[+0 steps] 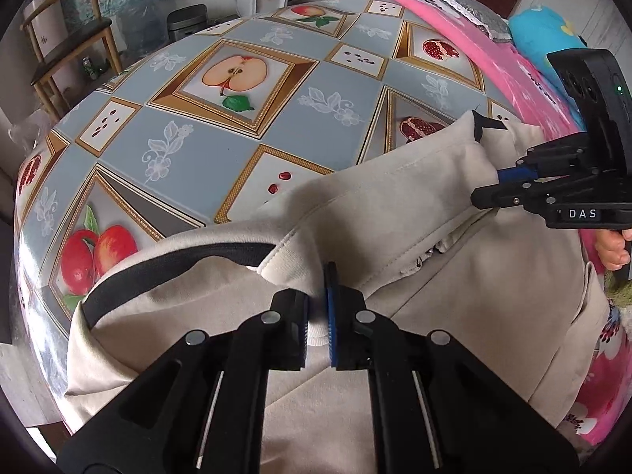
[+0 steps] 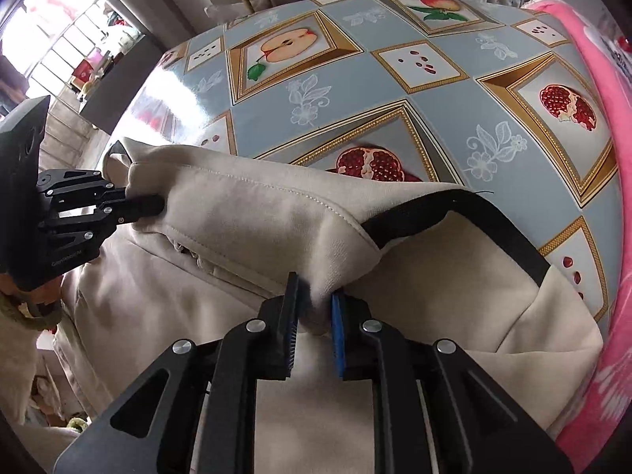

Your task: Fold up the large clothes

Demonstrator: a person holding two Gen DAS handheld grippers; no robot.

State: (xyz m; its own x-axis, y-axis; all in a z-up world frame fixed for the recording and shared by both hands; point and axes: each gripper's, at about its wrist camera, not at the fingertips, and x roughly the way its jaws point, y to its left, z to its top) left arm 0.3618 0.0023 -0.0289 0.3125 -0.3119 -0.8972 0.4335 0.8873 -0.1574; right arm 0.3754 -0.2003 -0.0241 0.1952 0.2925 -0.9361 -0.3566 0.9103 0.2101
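Left tongs (image 1: 317, 316) and right tongs (image 2: 314, 318) both clamped on cloth, pointing forward, level with each other

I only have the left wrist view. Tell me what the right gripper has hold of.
Observer: The right gripper is shut on a bunched fold of the beige jacket, next to its black trim.
Operator: Report what's beyond the table on the left gripper's side.
Observer: A bright window with bars, and cluttered shelves by it.
Operator: Say how the left gripper looks from there.
Observer: The left gripper has its tips buried in the jacket's far corner, cloth bulging around them.
Operator: Check the table under the raised cloth.
Observer: The table shows a pomegranate print just beyond the jacket's edge.
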